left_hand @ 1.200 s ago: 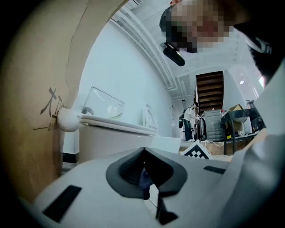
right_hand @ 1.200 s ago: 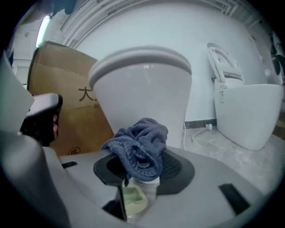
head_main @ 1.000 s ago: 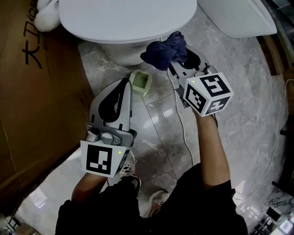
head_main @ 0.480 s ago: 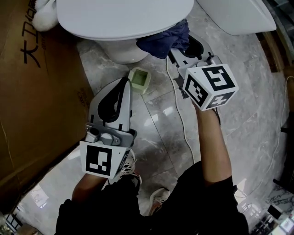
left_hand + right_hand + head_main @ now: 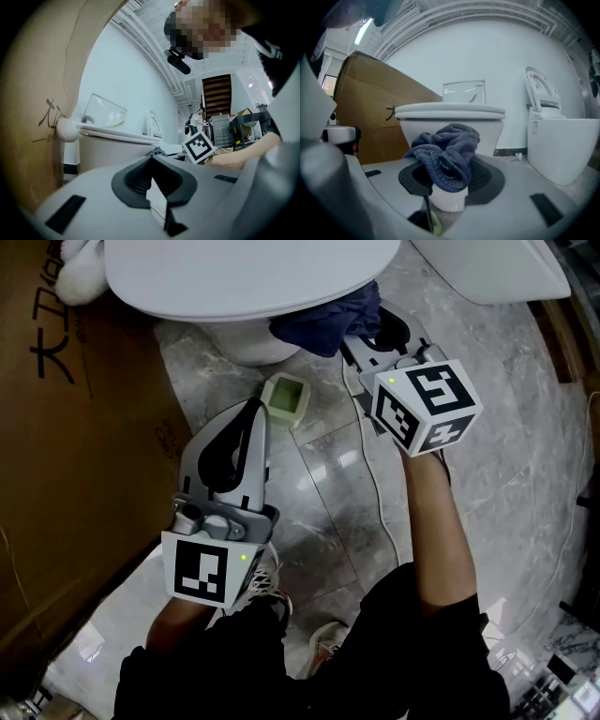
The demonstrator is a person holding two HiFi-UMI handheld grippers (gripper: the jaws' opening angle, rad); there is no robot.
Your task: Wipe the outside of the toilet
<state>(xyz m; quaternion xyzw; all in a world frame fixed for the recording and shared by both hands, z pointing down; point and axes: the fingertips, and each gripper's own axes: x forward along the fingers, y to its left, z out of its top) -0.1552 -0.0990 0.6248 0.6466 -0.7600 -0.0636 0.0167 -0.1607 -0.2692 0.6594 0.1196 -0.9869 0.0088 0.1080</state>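
The white toilet (image 5: 244, 273) stands at the top of the head view with its lid down. A dark blue cloth (image 5: 319, 322) is bunched against the bowl's front right side, just under the seat's edge. My right gripper (image 5: 354, 334) is shut on this cloth. In the right gripper view the cloth (image 5: 447, 152) hangs over the jaws in front of the toilet (image 5: 492, 131). My left gripper (image 5: 257, 411) is held lower left, away from the bowl, shut and holding nothing. In the left gripper view its jaws (image 5: 151, 161) meet, and the toilet (image 5: 108, 150) stands beyond.
A large cardboard box (image 5: 75, 427) lines the left side. A small green container (image 5: 286, 401) sits on the marble floor by the toilet base. A white cable (image 5: 375, 493) runs along the floor under my right arm. A second white toilet (image 5: 497, 268) is at the top right.
My right gripper has carried the blue cloth forward, from free of the bowl to pressed under the seat's edge. The left gripper has stayed still.
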